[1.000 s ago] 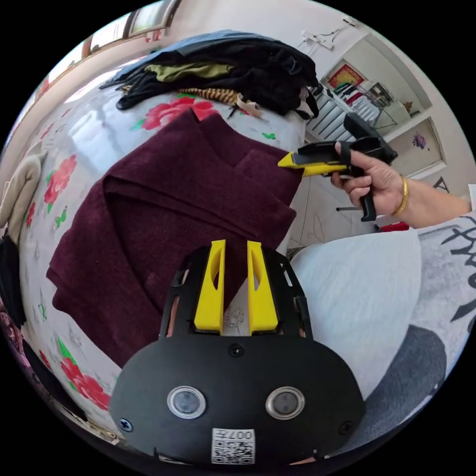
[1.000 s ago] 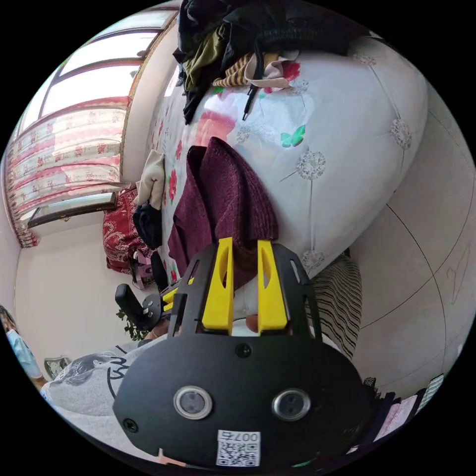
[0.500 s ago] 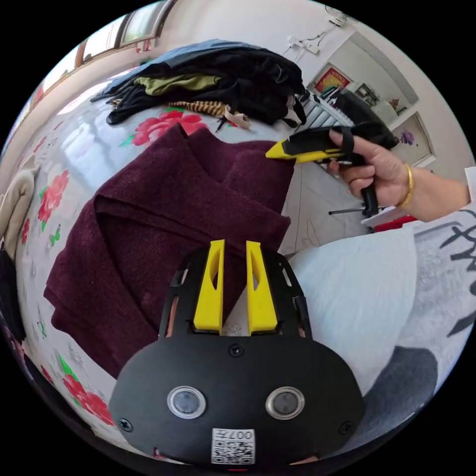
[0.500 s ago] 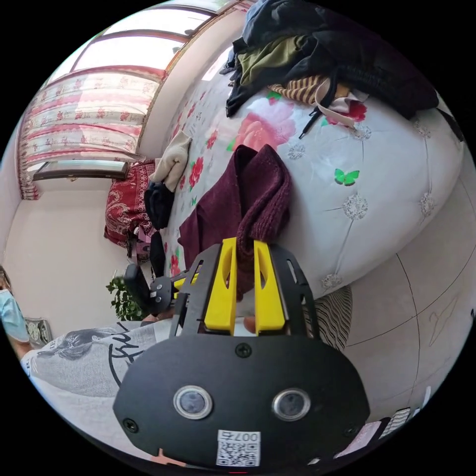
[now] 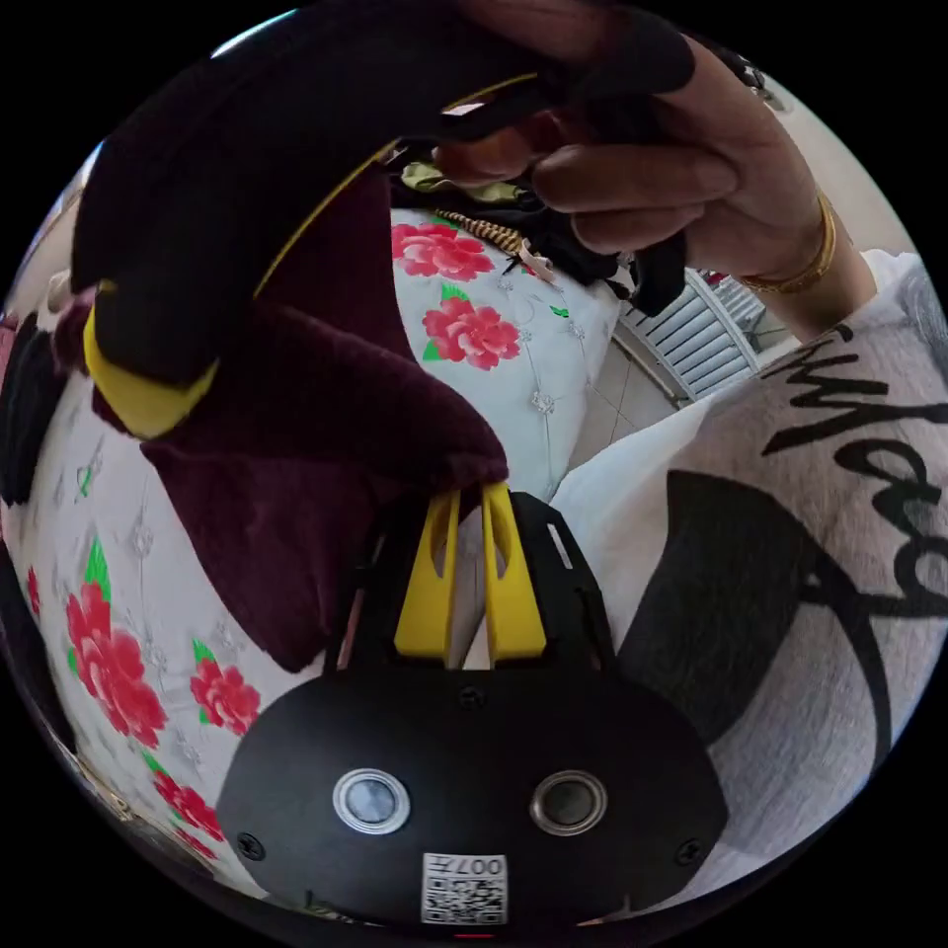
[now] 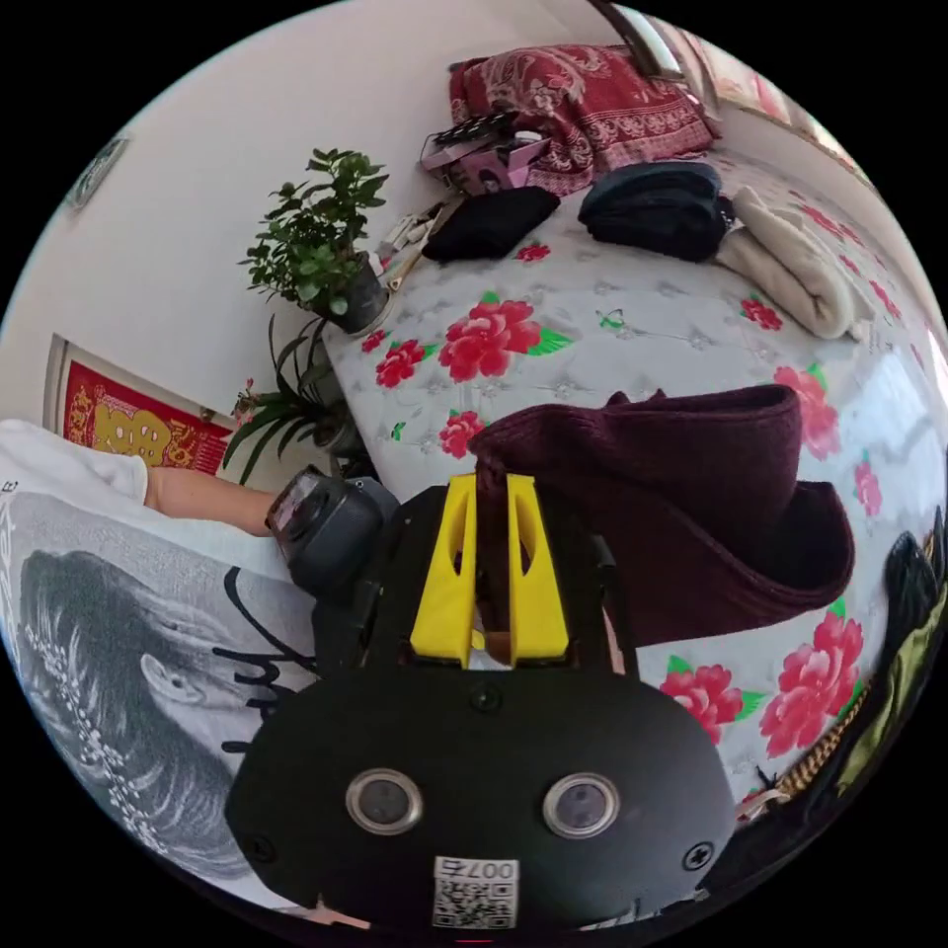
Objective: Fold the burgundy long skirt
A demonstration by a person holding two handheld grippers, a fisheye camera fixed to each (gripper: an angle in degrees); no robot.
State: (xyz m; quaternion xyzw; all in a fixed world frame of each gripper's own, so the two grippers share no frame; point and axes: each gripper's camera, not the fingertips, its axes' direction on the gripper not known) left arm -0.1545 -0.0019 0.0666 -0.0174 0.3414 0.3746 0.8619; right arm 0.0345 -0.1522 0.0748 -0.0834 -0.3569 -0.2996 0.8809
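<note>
The burgundy long skirt (image 5: pixel 326 415) lies bunched on the floral bed (image 5: pixel 513 395) ahead of your left gripper (image 5: pixel 470 492), whose narrow jaws pinch its edge; the fold could slip if that thin bite loosens. In the right gripper view, your right gripper (image 6: pixel 491 482) clamps a corner, the skirt (image 6: pixel 691 504) draping beyond it.

We take this for a bedroom in a home: a bed (image 6: pixel 632 316) with a white quilted cover printed with red flowers, folded clothes (image 6: pixel 790 262) and a red patterned cushion (image 6: pixel 583 94) on it, potted plants (image 6: pixel 321 242) against a plain wall, a red picture (image 6: pixel 128 430), and a radiator (image 5: pixel 706 331)
</note>
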